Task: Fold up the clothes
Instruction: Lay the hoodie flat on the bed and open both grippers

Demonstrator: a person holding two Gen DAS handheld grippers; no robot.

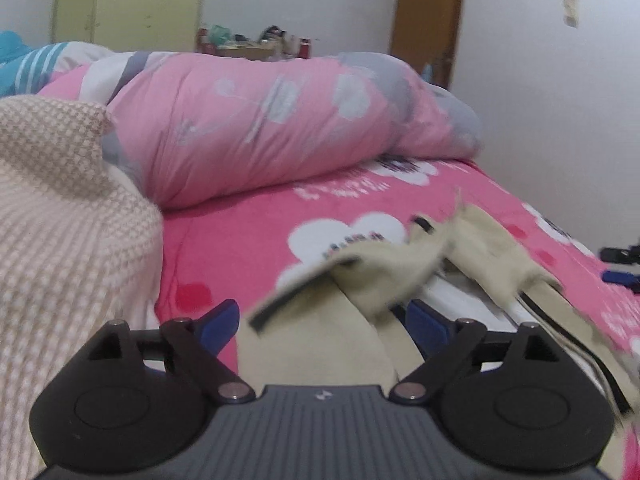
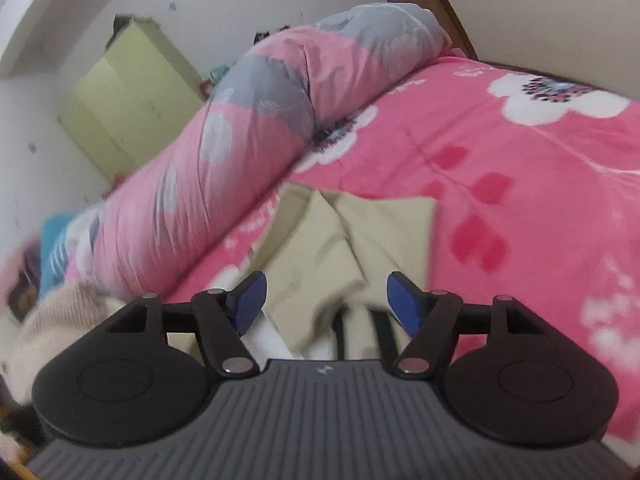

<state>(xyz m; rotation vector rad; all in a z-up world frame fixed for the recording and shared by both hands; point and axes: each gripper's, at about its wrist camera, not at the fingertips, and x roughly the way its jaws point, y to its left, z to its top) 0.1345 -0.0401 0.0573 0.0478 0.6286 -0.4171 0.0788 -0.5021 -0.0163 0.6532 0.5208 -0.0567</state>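
— What are your two grippers doing over the bed?

— My left gripper (image 1: 324,320) stands wide, its blue pads far apart. The beige garment (image 1: 404,276) lies between and beyond them, but neither pad presses on it, so I hold nothing there. My right gripper (image 2: 326,300) is also spread, a little narrower, and its pads likewise grip nothing, though the cloth (image 2: 344,232) sits right in the gap.

— Where exactly is the garment?

— On the pink floral bedsheet (image 1: 240,240), near me, toward the right half of the bed. In the left wrist view it is rumpled and blurred, with a dark-edged flap (image 1: 288,300) lifted near the left pad and a white striped part (image 1: 472,300) showing underneath to the right. In the right wrist view the far end lies flat with a squared corner, just beside the quilt.

— What else is around?

— A rolled pink and grey quilt (image 2: 224,168) runs along the far side of the bed. A cream knitted blanket (image 1: 60,220) is heaped at the near left. A turquoise striped cloth (image 1: 28,64) shows at the far left, and a pale green wardrobe (image 2: 132,100) stands against the wall behind. A cluttered surface (image 1: 256,44) sits beyond the quilt; what is on it is too blurred to tell.
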